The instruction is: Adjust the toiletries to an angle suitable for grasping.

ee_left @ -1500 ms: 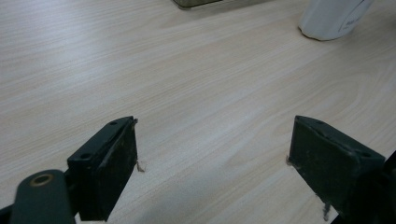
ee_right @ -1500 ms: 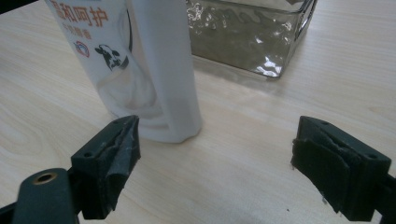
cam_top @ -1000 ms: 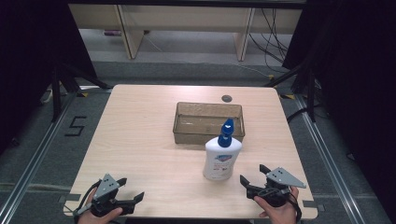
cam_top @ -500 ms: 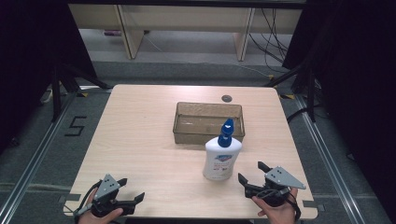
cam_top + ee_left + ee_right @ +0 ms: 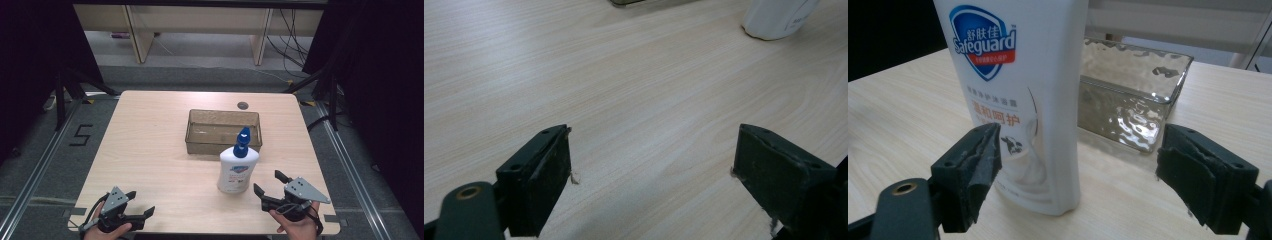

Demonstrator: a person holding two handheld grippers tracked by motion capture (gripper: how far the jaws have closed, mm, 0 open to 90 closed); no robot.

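**Right tool closing in on the soap bottle, grasp not yet made**

Edging forward since the earlier frames, the right tool (image 5: 266, 186) is now sitting just beside the soap bottle (image 5: 238, 167), while the left tool (image 5: 141, 204) is resting in much the same spot at the near left of the desk (image 5: 150, 150). Both tools are spread wide and gripping nothing. In the right gripper view the bottle (image 5: 1023, 95) is standing upright between the two jaws but nearer the left one, and neither pad is touching it.

Judging from this, the work is only beginning: the approach is nearly finished, and the squeeze, the lift and any placing are all remaining.

Behind the bottle, a clear rippled tray (image 5: 223, 131) is standing close, apparently empty. A small dark disc (image 5: 243, 105) is lying near the far edge. Nothing is blocking the reach, though the tray's near wall is leaving little room past the bottle.
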